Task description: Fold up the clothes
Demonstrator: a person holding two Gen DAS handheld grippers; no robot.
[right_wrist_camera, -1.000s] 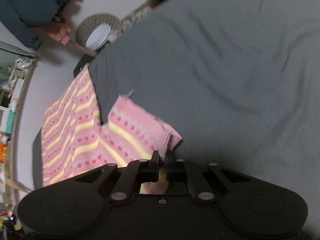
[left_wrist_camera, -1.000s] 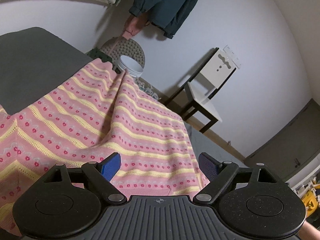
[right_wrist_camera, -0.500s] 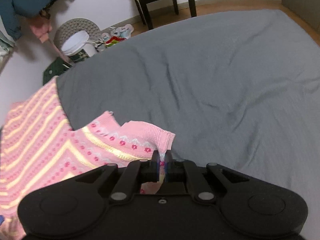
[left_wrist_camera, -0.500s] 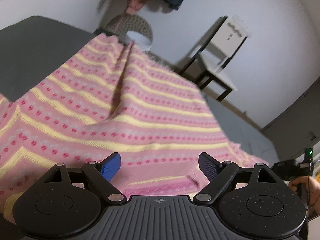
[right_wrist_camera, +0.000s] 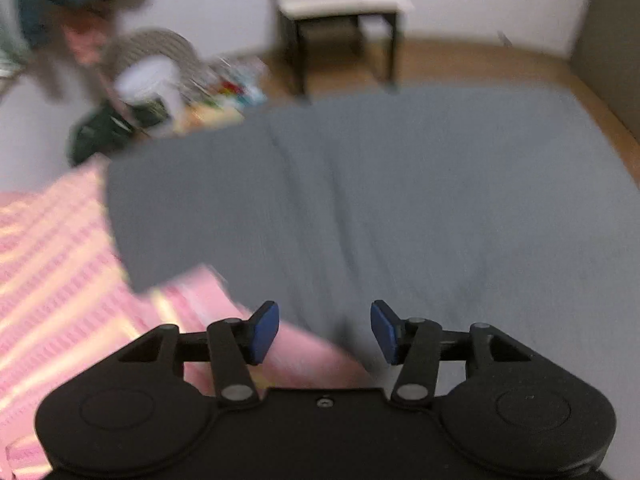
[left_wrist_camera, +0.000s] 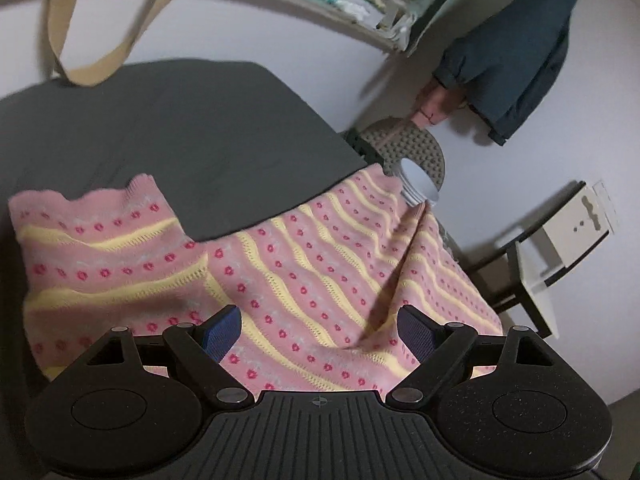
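Grey bed [right_wrist_camera: 420, 200]: the carrying surface, filling most of the right wrist view. Pink knitted sweater [left_wrist_camera: 304, 272], striped yellow with red dots: spread over the bed's corner nearest the white bucket [left_wrist_camera: 418, 184], one sleeve [left_wrist_camera: 100, 240] lying flat toward the bed's middle. Left gripper [left_wrist_camera: 318, 330]: released, jaws wide apart, hovering above the sweater body with nothing between its pads. Right gripper [right_wrist_camera: 324, 330]: likewise released, jaws apart, empty, poised over the sweater's edge where pink knit meets bare grey cover; this view is motion-blurred.
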